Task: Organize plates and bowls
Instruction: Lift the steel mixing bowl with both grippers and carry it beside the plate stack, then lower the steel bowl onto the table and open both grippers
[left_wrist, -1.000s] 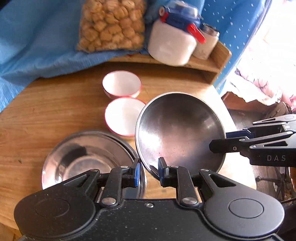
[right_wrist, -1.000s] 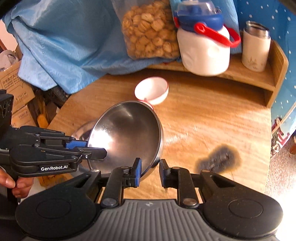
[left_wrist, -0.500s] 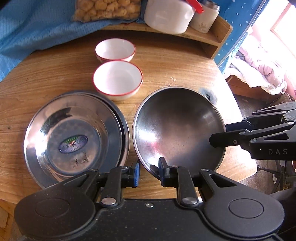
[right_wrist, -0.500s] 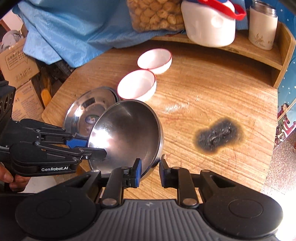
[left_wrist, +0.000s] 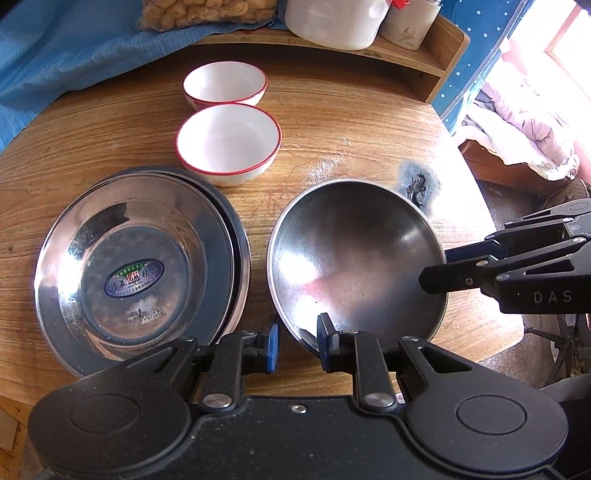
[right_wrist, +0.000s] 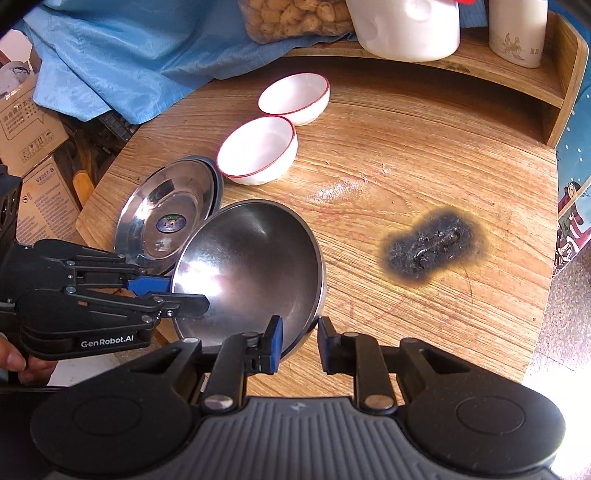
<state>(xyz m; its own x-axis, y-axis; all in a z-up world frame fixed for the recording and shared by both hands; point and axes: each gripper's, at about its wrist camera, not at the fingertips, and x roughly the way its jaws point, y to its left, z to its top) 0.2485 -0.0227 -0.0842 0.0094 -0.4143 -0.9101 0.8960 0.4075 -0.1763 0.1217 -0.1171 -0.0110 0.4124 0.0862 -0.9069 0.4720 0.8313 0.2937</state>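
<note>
Wooden bench (right_wrist: 424, 155) carried two white bowls (left_wrist: 228, 142), stacked steel plates (left_wrist: 136, 266), burn mark (right_wrist: 432, 247). We held steel bowl (left_wrist: 354, 258) tilted above bench, beside plates. Left gripper (left_wrist: 297, 341) fingers pinched near rim; right gripper (right_wrist: 299, 341) fingers pinched opposite rim. Step in hand, we judged: carrying bowl for placement. Next move called for levelling bowl, lowering it, spreading both fingers together.

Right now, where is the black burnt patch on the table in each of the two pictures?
Left wrist view: the burn mark is right of centre, just beyond the far rim of the held steel bowl.
Right wrist view: it is right of centre, right of that bowl.
Shared landmark: the nearer red-rimmed white bowl.
</note>
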